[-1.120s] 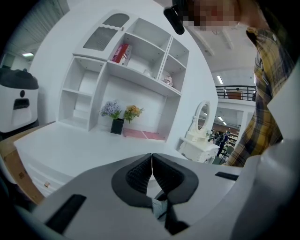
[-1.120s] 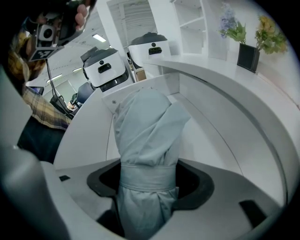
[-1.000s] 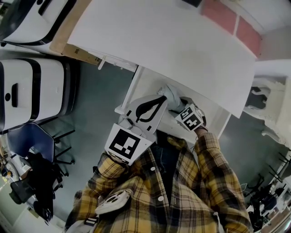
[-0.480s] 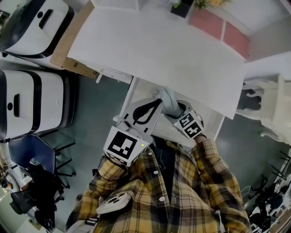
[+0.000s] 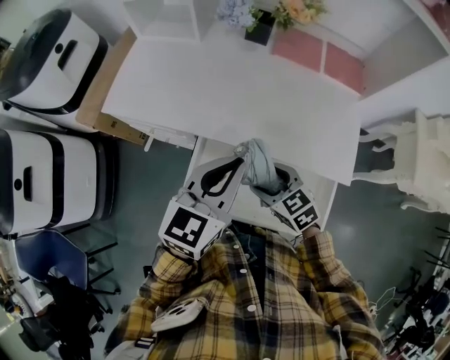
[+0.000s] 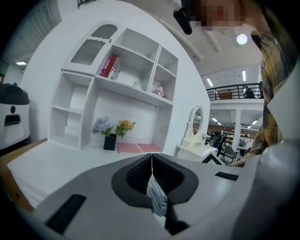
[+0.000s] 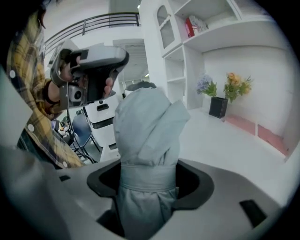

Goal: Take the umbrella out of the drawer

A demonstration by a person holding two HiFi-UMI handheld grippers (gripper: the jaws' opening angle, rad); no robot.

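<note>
Umbrella (image 7: 146, 136), soft grey folded fabric, clamped by right gripper (image 7: 149, 182); left gripper (image 6: 152, 180) pinches its cloth.

White bench (image 5: 232, 91) seen from overhead. On the far edge, approx. midway, stands a black pot of purple & orange flowers (image 5: 260, 29). Two pink mats (image 5: 299, 48) lie flat side by side just beside it, toward the far-R corner. A white shelf unit (image 5: 163, 15) sits on the far-L corner, w/ a red box (image 6: 108, 66) upright on an upper shelf. Under the near edge, the bench's drawer (image 5: 211, 144) is pulled open.
</note>
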